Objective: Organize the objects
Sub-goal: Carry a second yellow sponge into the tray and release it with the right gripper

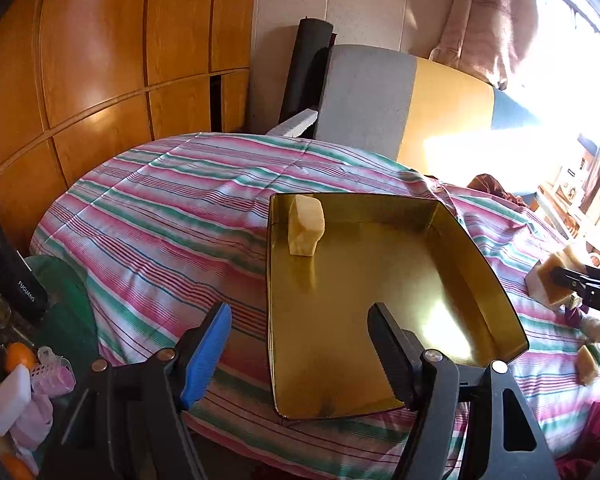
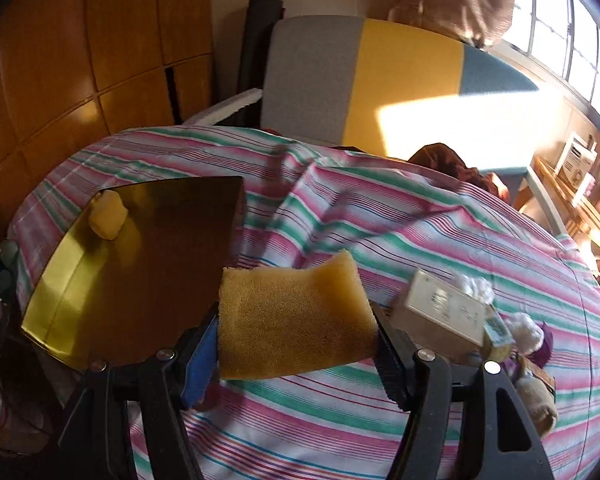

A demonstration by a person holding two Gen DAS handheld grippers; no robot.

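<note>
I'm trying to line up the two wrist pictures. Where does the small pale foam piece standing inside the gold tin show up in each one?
Left wrist view: the foam piece stands upright in the far left corner of the gold tin, just above picture centre.
Right wrist view: the same piece sits at the left, in the tin's far corner.
Shared landmark: the grey and yellow headboard behind the striped bedspread.

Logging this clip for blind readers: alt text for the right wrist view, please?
The right gripper holds a yellow sponge above a striped bedspread. A gold tray with a small sponge piece lies left; a small box sits right.
</note>
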